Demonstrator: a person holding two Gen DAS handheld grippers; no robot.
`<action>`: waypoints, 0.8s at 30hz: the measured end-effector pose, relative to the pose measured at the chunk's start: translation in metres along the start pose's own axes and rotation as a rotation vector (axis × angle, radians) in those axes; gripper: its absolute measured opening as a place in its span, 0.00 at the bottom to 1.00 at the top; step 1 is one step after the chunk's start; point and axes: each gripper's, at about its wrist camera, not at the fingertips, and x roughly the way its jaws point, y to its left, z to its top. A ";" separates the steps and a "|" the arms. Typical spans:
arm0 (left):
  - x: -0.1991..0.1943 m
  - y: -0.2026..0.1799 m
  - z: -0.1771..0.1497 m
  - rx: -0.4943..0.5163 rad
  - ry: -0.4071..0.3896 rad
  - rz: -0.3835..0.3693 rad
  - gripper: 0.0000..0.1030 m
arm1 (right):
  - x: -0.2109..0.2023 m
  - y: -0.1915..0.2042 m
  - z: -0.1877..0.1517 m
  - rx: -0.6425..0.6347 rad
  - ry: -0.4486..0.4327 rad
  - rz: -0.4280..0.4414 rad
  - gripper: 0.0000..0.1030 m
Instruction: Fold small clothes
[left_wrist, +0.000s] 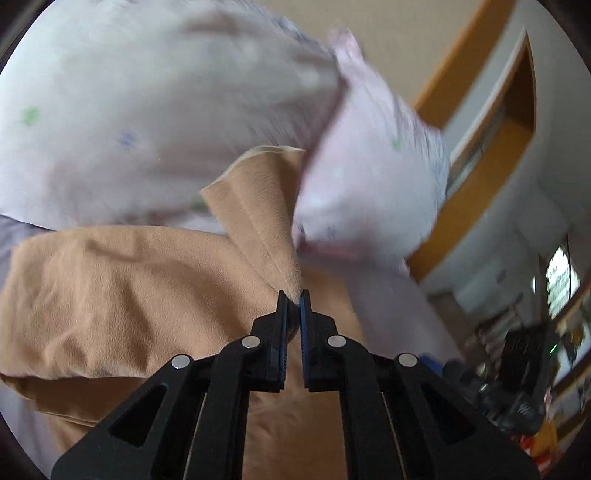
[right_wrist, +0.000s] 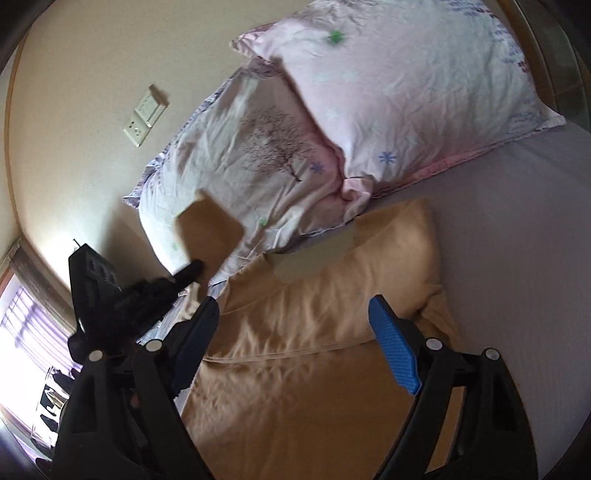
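A tan garment (left_wrist: 122, 295) lies crumpled on the bed; it also shows in the right wrist view (right_wrist: 317, 332). My left gripper (left_wrist: 294, 295) is shut on a corner of the tan garment and lifts a flap of it (left_wrist: 258, 206) up. In the right wrist view the left gripper (right_wrist: 190, 271) holds the raised flap (right_wrist: 208, 229) at the garment's left side. My right gripper (right_wrist: 291, 314) is open and empty, hovering over the middle of the garment.
Two pale pink patterned pillows (right_wrist: 406, 92) (right_wrist: 240, 162) lie at the head of the bed. The grey sheet (right_wrist: 524, 240) spreads to the right. A wall with a switch and socket (right_wrist: 146, 114) stands behind, with a window (right_wrist: 22, 325) at left.
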 end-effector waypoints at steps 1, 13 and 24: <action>0.031 -0.016 -0.012 0.055 0.096 0.006 0.05 | 0.002 -0.010 0.002 0.027 0.012 -0.022 0.81; -0.036 0.004 -0.034 0.207 -0.009 0.209 0.61 | 0.063 -0.048 0.028 0.021 0.166 -0.184 0.40; -0.039 0.079 -0.054 0.132 0.087 0.429 0.61 | 0.115 -0.044 0.023 -0.290 0.317 -0.456 0.20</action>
